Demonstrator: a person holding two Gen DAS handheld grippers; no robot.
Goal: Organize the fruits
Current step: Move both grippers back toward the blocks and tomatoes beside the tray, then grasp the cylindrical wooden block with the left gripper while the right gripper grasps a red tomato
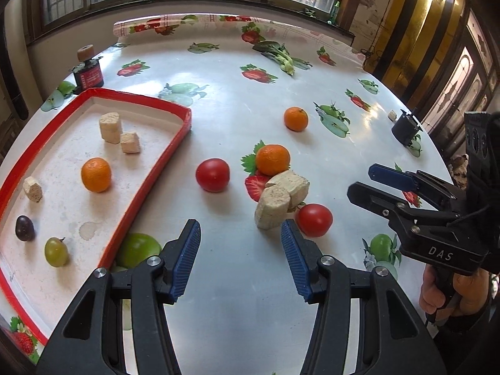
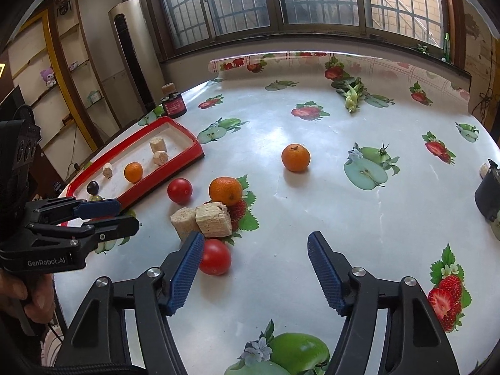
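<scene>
Red-rimmed tray [image 1: 179, 111] holds a tangerine [image 1: 96, 174], grapes, beige chunks; both claws apart, empty

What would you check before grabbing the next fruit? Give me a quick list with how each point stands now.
1. Left gripper empty and open: ok.
2. Right gripper empty and open: ok.
3. Tray has free floor: ok.
4. Near tomato within the right gripper's line: not ok, it sits beside the left finger.
5. Beige chunks clear of that tomato: not ok, they crowd it.
6. Far orange stands free: ok.
</scene>
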